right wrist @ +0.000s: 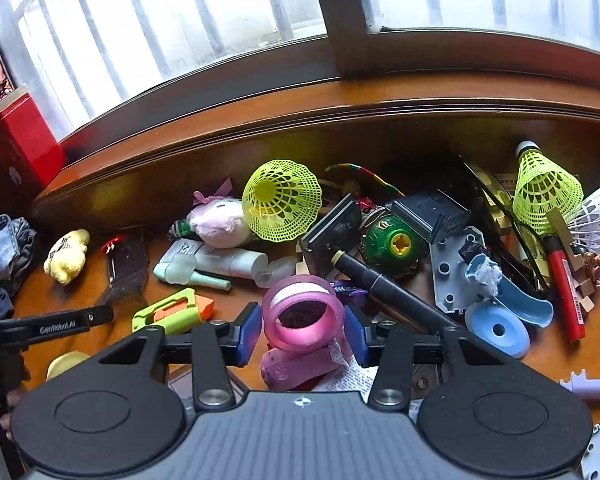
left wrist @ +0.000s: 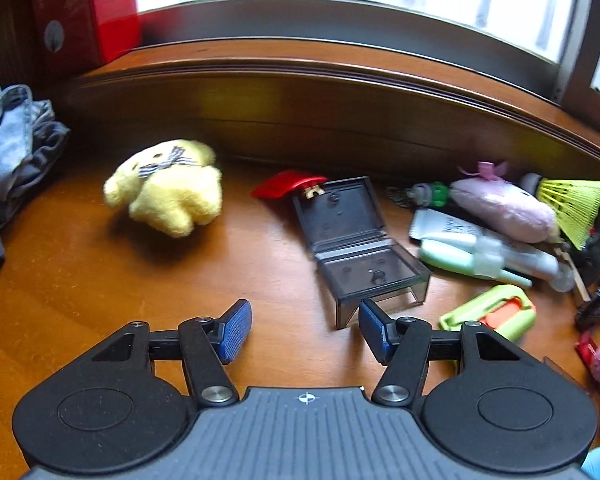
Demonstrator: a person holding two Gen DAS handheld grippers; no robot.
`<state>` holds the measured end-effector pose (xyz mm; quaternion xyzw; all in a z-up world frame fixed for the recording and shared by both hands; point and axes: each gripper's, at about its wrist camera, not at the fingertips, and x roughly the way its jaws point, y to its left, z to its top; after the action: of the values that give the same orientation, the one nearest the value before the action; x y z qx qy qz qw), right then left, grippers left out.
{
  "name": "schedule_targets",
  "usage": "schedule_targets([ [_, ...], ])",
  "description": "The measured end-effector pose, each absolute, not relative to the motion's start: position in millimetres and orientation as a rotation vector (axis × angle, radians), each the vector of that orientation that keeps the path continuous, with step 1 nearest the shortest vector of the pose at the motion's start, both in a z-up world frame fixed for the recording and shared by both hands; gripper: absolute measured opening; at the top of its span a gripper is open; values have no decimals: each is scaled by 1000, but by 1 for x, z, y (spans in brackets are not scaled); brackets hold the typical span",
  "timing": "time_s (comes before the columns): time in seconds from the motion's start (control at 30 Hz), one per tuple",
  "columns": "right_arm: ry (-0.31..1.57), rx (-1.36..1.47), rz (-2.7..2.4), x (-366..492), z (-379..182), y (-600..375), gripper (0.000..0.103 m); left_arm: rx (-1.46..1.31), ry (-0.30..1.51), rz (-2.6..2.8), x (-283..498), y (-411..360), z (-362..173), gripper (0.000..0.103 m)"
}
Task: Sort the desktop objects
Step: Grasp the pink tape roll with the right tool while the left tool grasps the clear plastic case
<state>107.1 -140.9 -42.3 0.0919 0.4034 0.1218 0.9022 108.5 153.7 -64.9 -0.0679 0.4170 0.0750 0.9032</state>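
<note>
My left gripper is open and empty, low over the wooden desk, just in front of an open dark clear plastic case. A yellow plush toy lies ahead to the left. My right gripper has its blue pads on both sides of a pink tape ring, held above a pink wrapped packet. The cluttered pile lies behind it: yellow-green shuttlecocks, a pink plush, a white tube and a green ball.
A raised wooden sill and window run along the back. Crumpled denim and a red box sit at the left. A green-orange cutter, blue plastic parts, a red pen and a black marker lie around.
</note>
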Motion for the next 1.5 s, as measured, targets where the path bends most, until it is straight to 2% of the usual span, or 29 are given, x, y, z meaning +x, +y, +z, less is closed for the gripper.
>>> schedule_targets([
  [0.3,870,30,175,66,-32,-155,48,-159,852,137,117,144,-65,60],
  [0.67,904,-20,77,48,-40,-171,48,-178,855,108,136,126,-72,61],
  [0.97,937,-124,27,45,-41,-177,48,-211,853,117,148,124,-69,67],
  [1.5,964,-199,105,66,-62,-148,50,-124,886,159,136,145,-71,64],
])
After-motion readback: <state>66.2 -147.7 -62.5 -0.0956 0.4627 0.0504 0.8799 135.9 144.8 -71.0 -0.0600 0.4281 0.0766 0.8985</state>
